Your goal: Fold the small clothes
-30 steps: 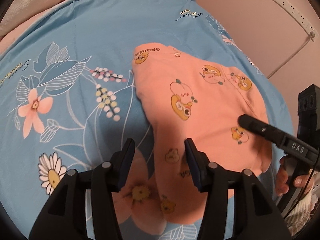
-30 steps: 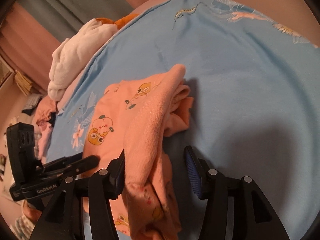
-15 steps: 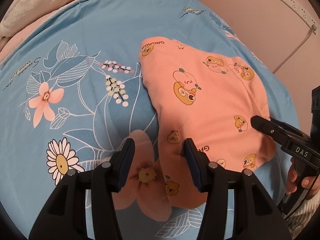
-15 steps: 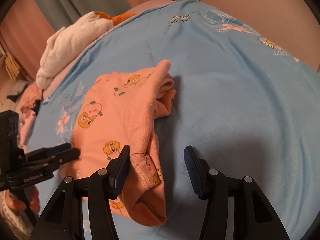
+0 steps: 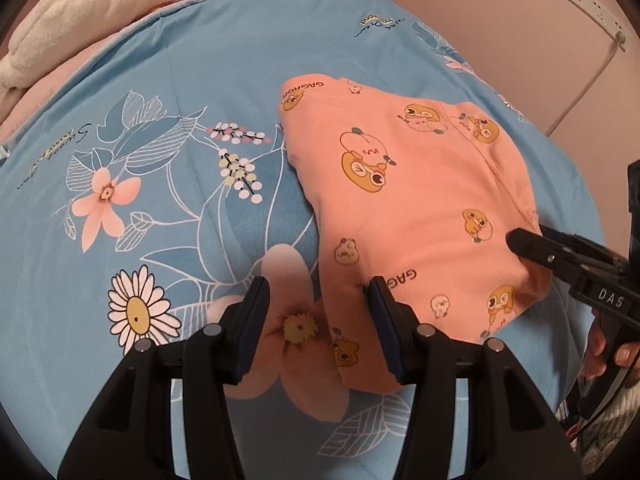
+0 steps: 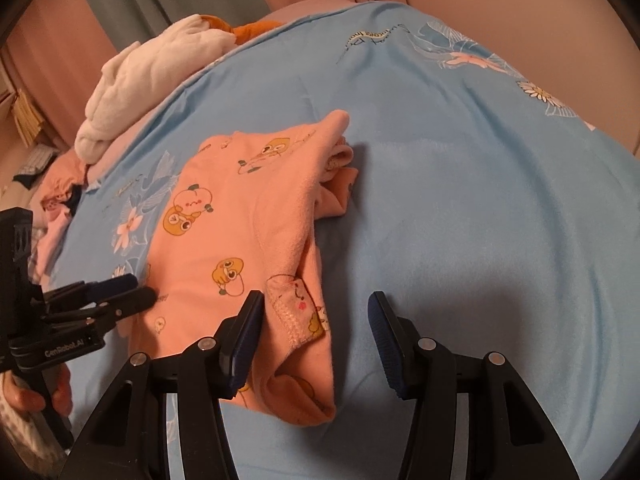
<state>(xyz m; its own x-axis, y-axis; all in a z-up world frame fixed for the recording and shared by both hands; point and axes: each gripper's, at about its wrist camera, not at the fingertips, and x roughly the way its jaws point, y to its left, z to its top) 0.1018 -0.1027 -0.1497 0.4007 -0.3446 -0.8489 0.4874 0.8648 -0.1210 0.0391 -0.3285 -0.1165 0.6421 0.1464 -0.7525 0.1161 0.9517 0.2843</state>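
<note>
1. Since a second ago, both views have drawn back from the pink garment (image 5: 404, 216), which now lies wholly on the blue floral bedspread (image 5: 168, 208) instead of hanging between the right jaws.
2. Left gripper (image 5: 318, 312): jaws apart, empty, at the garment's near-left edge. Right gripper (image 6: 316, 332): jaws apart, straddling its near-right hem without pinching.
3. Garment looks folded into a compact bundle; likely only tidying remains.
4. Beyond the garment, a white fabric heap (image 6: 152, 80), curtains and a pink wall.
</note>
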